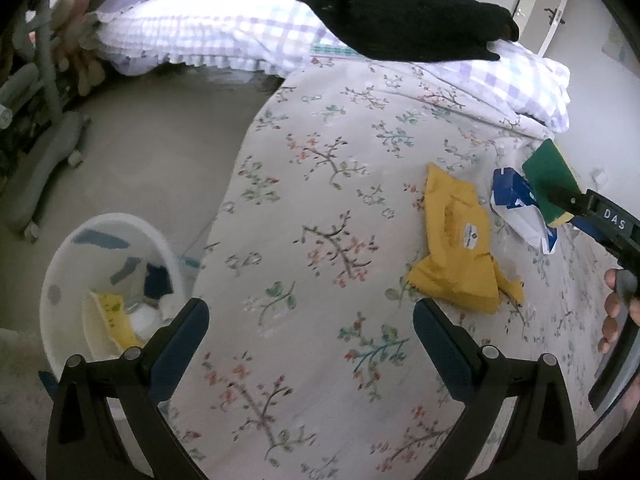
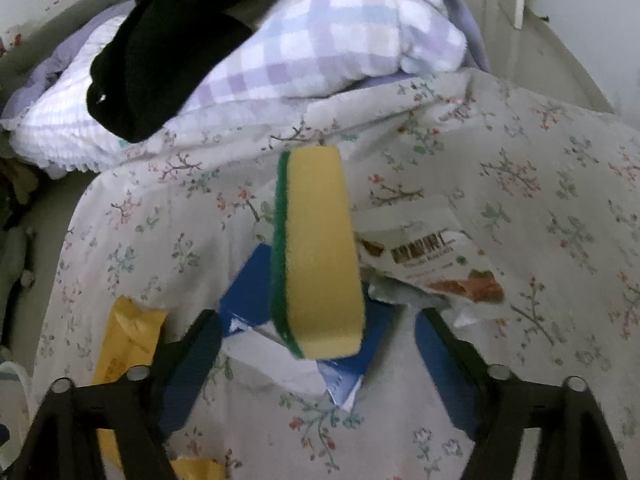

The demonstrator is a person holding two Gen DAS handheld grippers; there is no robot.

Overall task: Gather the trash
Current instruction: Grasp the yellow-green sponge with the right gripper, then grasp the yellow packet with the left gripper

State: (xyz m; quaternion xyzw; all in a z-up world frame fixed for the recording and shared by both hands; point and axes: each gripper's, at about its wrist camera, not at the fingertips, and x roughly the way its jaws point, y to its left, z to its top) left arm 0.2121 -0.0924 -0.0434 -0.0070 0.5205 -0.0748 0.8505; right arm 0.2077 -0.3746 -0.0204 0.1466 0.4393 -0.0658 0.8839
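A yellow crumpled wrapper lies on the floral bed cover. A torn blue and white packet lies beyond it. A yellow sponge with a green scouring side stands between my right gripper's wide-open fingers, over the blue packet; nothing grips it. In the left wrist view the sponge sits at the right gripper's tip. My left gripper is open and empty above the bed, short of the yellow wrapper. A white bin with trash stands on the floor at left.
A white wrapper with a barcode lies on the bed right of the sponge. Checked pillows and a black garment lie at the bed's head. A grey chair base stands on the floor at left.
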